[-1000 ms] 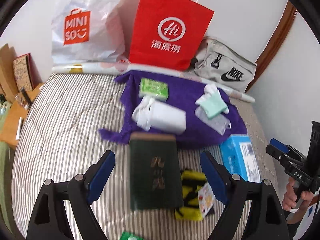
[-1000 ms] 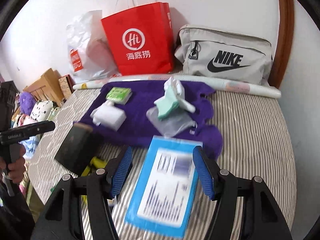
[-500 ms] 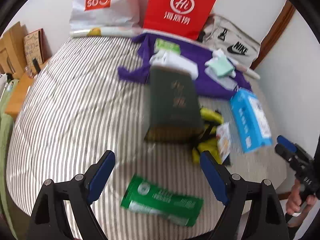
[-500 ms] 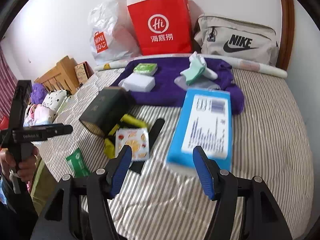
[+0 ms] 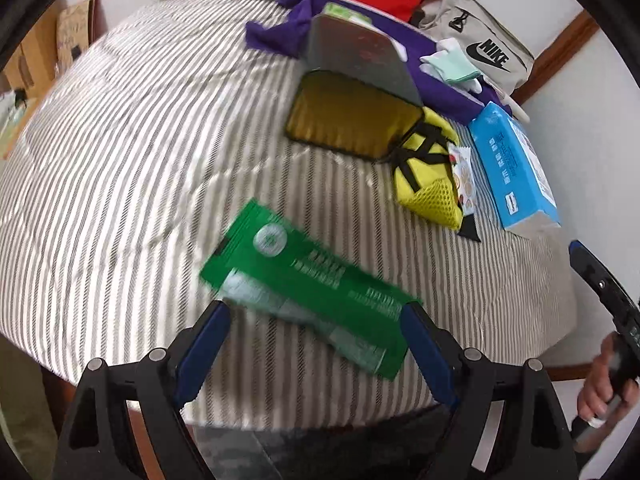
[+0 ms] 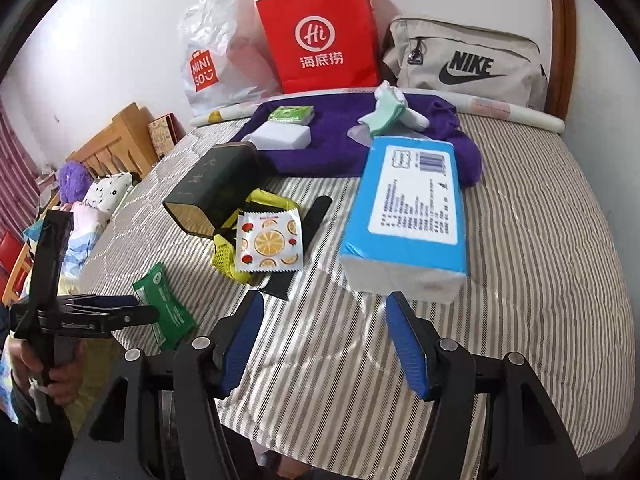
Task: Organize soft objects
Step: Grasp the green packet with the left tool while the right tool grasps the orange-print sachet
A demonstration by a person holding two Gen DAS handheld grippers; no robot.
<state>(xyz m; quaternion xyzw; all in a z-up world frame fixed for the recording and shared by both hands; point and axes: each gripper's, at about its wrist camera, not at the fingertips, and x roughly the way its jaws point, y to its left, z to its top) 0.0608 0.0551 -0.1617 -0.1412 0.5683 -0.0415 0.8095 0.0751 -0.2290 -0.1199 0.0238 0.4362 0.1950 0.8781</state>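
A green packet lies near the front edge of the striped bed, just ahead of my open left gripper; it also shows in the right wrist view. A blue tissue pack lies just ahead of my open right gripper. Between them lie a dark green box, a yellow mesh pouch and a fruit-print sachet. Farther back a purple cloth carries a white pack, a green pack and mint-and-white socks.
A red paper bag, a white Miniso bag and a grey Nike bag stand against the wall behind the bed. A rolled sheet lies along the far edge. Wooden furniture and soft toys are at the left.
Both grippers have pulled back toward the front of the bed. The green packet has come close to the left gripper, and the blue pack now lies ahead of the right gripper.
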